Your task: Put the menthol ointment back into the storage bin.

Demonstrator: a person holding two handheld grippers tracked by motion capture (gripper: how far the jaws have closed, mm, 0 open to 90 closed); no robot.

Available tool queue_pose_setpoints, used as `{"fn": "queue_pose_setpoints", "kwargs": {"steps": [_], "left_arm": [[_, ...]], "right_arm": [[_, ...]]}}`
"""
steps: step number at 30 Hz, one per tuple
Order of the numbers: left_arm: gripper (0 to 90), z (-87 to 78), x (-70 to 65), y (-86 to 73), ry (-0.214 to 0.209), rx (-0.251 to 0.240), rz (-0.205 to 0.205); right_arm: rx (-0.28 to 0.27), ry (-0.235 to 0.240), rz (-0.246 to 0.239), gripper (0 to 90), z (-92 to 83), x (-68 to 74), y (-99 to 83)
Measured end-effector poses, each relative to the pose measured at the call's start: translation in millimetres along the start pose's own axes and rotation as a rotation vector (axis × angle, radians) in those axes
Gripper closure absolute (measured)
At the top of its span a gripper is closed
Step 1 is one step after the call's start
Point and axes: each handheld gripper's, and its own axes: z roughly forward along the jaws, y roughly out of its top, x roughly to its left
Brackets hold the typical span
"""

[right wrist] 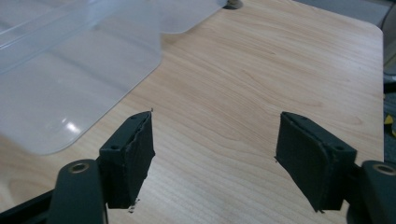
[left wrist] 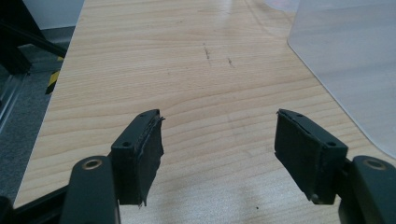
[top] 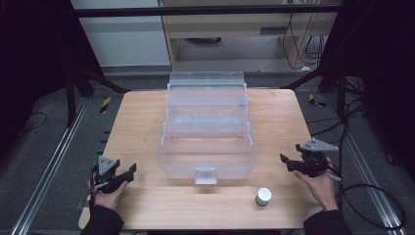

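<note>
Pale wooden table (top: 147,122) on a grey workshop floor, a clear plastic organiser box (top: 206,132) opened in tiers at its centre.

At the table's near left corner, a person's left gripper (top: 128,172) hovers with its jaws spread wide and nothing between them; its own view shows bare wood between the black pads (left wrist: 140,158) and the box's frosted edge off to the right. The right gripper (top: 288,162) sits near the right edge, jaws likewise parted and empty, the box wall just beside it in its view. A small white-topped cylinder (top: 263,196) stands upright near the front edge, just ahead of the box's latch (top: 205,175).
</note>
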Motion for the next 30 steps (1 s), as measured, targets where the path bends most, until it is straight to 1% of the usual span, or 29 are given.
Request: {"fn": "queue_pose_setpoints", "kwargs": {"steps": [3, 4, 5, 9, 11, 12, 13, 15, 16, 17, 19, 21, 22, 23, 24, 26, 27, 28, 29, 30], "left_arm": [[31.7, -1.0, 0.9, -1.0, 0.004, 0.004, -0.001], [31.7, -1.3, 1.9, -1.2, 0.005, 0.004, -0.003], [31.6, -1.1, 2.3, -1.3, 0.003, 0.003, -0.008], [31.2, 2.5, 2.2, 0.0, 0.0, 0.014, 0.003], [31.0, 2.6, 1.2, 0.6, -0.002, 0.013, 0.005], [30.9, 2.8, 0.7, 0.7, -0.004, 0.012, 0.006], [30.8, 3.2, 0.2, 0.5, -0.003, 0.015, 0.008], [30.7, 3.1, 0.1, -0.1, -0.003, 0.021, 0.015], [30.7, 3.1, 0.1, -0.1, -0.003, 0.021, 0.015], [30.7, 3.0, 0.5, 0.4, -0.001, 0.015, 0.015], [30.7, 3.3, 0.5, 0.6, -0.001, 0.015, 0.015], [30.5, 3.7, -0.4, 0.5, -0.001, 0.017, 0.018], [30.5, 3.8, -1.0, 0.5, -0.002, 0.019, 0.02], [30.4, 3.7, -1.5, 0.5, -0.003, 0.02, 0.025], [30.2, 3.7, -1.5, 0.5, -0.003, 0.02, 0.025], [30.2, 3.4, -1.3, 0.4, -0.002, 0.018, 0.024], [29.9, 3.5, -0.9, 0.3, -0.002, 0.019, 0.022], [29.9, 3.7, -0.7, 0.2, -0.002, 0.021, 0.023], [29.8, 4.0, -0.7, 0.0, -0.002, 0.024, 0.025], [29.7, 4.0, -0.7, 0.0, -0.002, 0.024, 0.025]], "right_arm": [[0.019, 0.023, -0.053, 29.1, -4.0, 6.3, 5.7], [0.031, 0.037, -0.063, 29.3, -4.9, 8.5, 8.2], [0.041, 0.039, -0.065, 29.7, -5.9, 10.4, 9.8], [0.068, 0.07, -0.12, 31.6, -8.8, 18.7, 19.4], [0.071, 0.07, -0.128, 31.6, -10.1, 20.8, 21.9], [0.08, 0.087, -0.13, 31.6, -12.0, 24.2, 26.2], [0.082, 0.092, -0.141, 31.4, -13.0, 25.4, 27.8], [0.09, 0.114, -0.144, 31.1, -13.3, 28.0, 33.1], [0.09, 0.114, -0.144, 31.1, -13.3, 28.0, 33.1], [0.114, 0.119, -0.157, 31.0, -11.9, 28.6, 38.7], [0.124, 0.117, -0.165, 30.7, -11.9, 29.1, 40.7], [0.145, 0.135, -0.195, 30.1, -13.6, 31.2, 48.2], [0.145, 0.135, -0.195, 30.1, -13.6, 31.2, 48.2], [0.159, 0.157, -0.207, 29.5, -14.6, 33.4, 52.4], [0.159, 0.157, -0.207, 29.5, -14.6, 33.4, 52.4], [0.177, 0.16, -0.239, 27.9, -15.1, 36.7, 55.3], [0.198, 0.184, -0.277, 26.6, -14.2, 40.1, 57.1], [0.198, 0.184, -0.277, 26.6, -14.2, 40.1, 57.1], [0.219, 0.205, -0.297, 26.5, -13.1, 42.9, 58.0], [0.219, 0.205, -0.297, 26.5, -13.1, 42.9, 58.0]]}}
